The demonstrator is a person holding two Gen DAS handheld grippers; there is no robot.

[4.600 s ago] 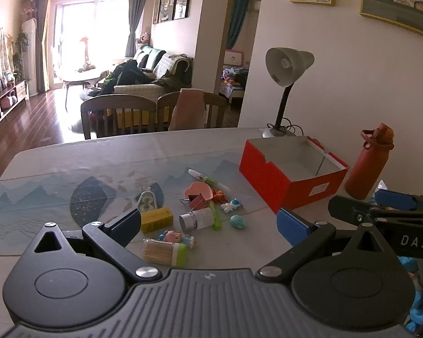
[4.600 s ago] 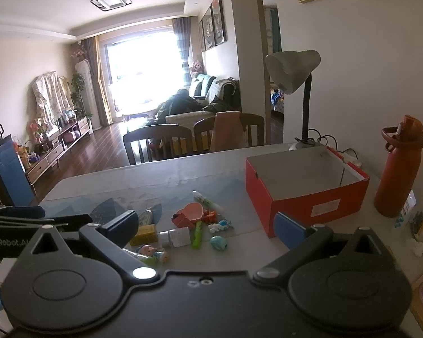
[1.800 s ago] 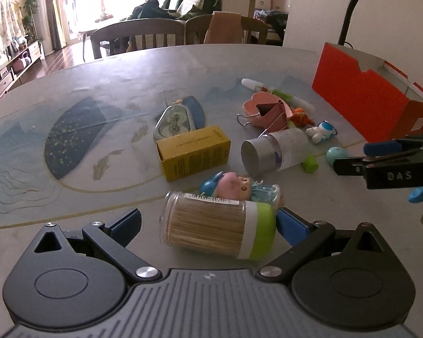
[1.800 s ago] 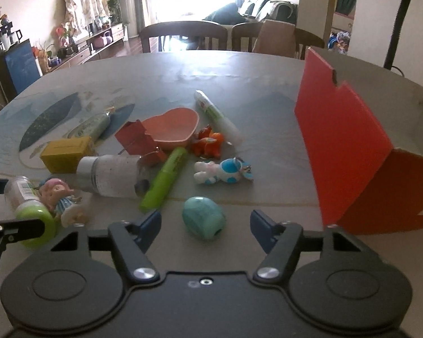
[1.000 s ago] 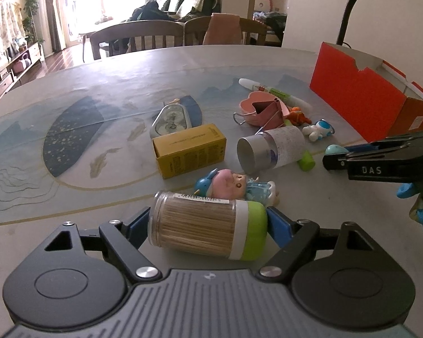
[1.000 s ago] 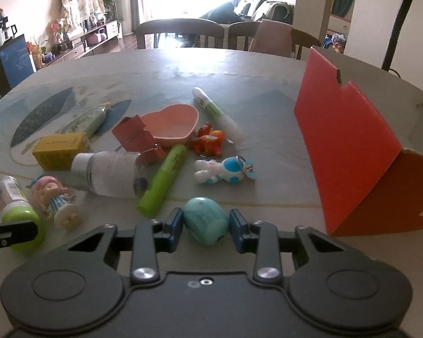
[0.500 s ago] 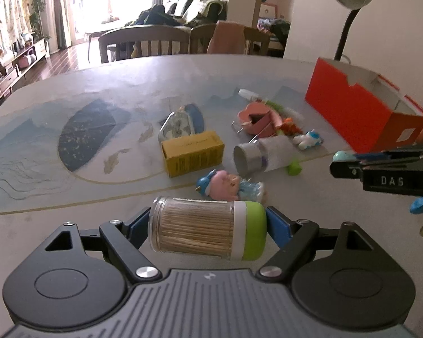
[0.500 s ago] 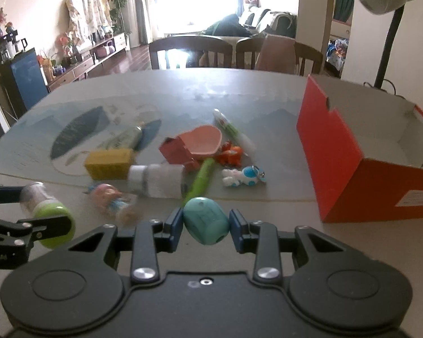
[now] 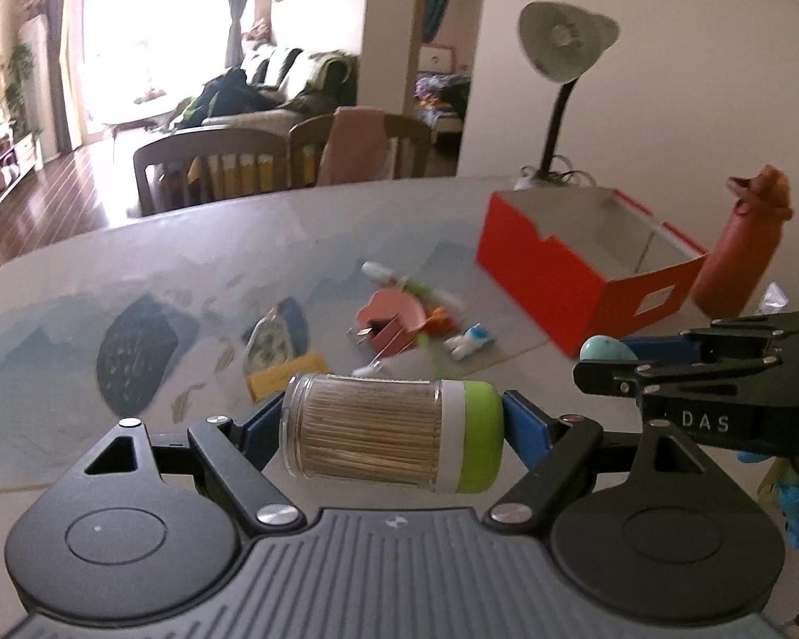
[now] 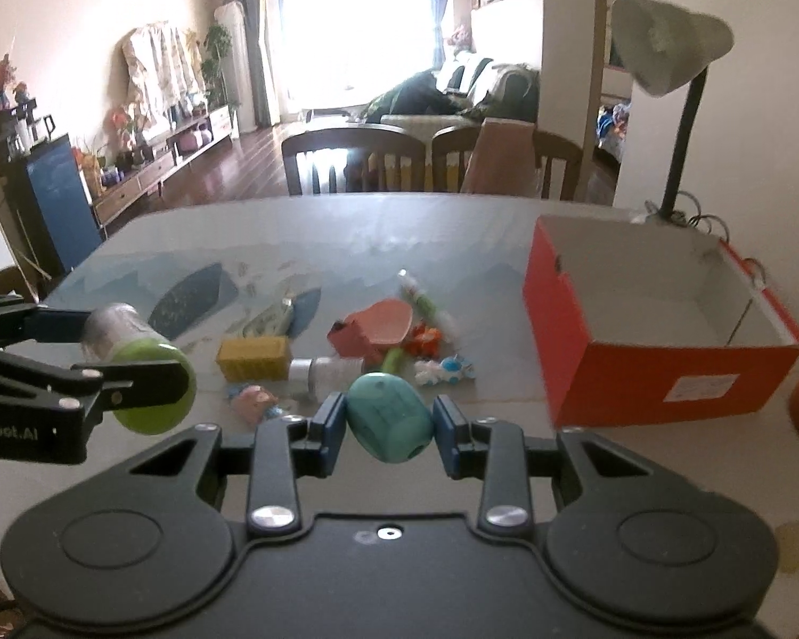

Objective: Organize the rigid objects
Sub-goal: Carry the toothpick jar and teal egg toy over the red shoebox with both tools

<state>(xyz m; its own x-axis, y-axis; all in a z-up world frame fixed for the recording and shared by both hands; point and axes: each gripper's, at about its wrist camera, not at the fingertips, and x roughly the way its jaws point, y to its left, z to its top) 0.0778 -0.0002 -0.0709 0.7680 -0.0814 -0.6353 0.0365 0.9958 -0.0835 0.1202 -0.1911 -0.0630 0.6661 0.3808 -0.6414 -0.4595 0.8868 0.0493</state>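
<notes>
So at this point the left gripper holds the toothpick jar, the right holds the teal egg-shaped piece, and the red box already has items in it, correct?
Not quite: the red box is empty in the right wrist view. The left gripper does hold the toothpick jar, and the right gripper the teal egg-shaped piece.

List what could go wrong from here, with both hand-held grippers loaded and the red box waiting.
1. The toothpick jar lies sideways in the left hand-held gripper, pinched end to end on base and green cap; it could pivot or slip out.
2. The teal egg-shaped toy is rounded and smooth, so the right hand-held gripper might squeeze it loose.
3. Both grippers are close together and probably head for the red box; they could collide over it.
</notes>
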